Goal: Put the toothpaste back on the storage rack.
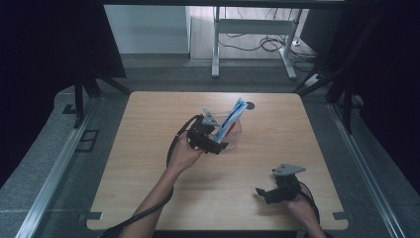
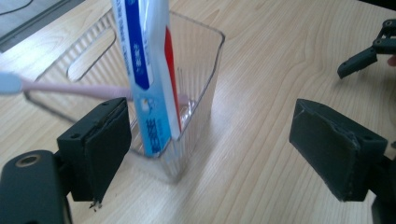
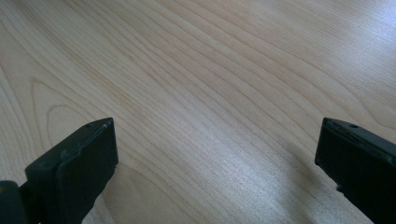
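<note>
Left gripper (image 2: 210, 149) gapes wide, empty, beside the clear container (image 2: 196, 93); right gripper (image 3: 215, 172) likewise.

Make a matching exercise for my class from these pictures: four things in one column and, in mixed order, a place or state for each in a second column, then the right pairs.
Things
1. toothpaste box
2. pink toothbrush
3. clear container
4. right gripper

Places or states
A. open, low over bare wood near the table's front right
B. stands on the wooden table, close in front of the open left gripper
C. leans upright inside the container, blue, white and red
D. lies slanted, head end sticking out past the rim

Pairs: 1-C, 2-D, 3-B, 4-A
</note>
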Demonstrator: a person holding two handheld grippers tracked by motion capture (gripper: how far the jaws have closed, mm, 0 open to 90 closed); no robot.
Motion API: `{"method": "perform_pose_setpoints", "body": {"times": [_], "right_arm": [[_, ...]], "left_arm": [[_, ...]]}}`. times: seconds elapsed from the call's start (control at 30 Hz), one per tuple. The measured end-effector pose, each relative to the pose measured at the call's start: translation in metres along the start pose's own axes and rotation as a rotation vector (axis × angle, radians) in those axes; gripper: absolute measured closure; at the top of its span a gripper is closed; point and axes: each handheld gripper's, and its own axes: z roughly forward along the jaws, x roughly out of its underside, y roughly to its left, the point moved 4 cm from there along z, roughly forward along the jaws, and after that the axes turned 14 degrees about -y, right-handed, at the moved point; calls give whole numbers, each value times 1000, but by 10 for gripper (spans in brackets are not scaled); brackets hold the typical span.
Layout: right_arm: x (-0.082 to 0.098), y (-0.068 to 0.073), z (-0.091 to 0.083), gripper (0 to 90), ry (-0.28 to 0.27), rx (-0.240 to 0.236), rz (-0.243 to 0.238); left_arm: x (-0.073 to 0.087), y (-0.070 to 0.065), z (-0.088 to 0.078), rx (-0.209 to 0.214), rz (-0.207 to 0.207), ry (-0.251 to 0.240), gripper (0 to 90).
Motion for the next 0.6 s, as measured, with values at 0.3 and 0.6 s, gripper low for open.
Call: {"method": "perform_pose_setpoints", "body": {"times": [0.3, 0.6], "right_arm": [[0, 1, 1, 0, 4, 1, 0], [1, 2, 1, 0, 7, 0, -1]], "left_arm": [[16, -1, -18, -12, -15, -5, 133], [33, -5, -35, -22, -16, 7, 133]]}}
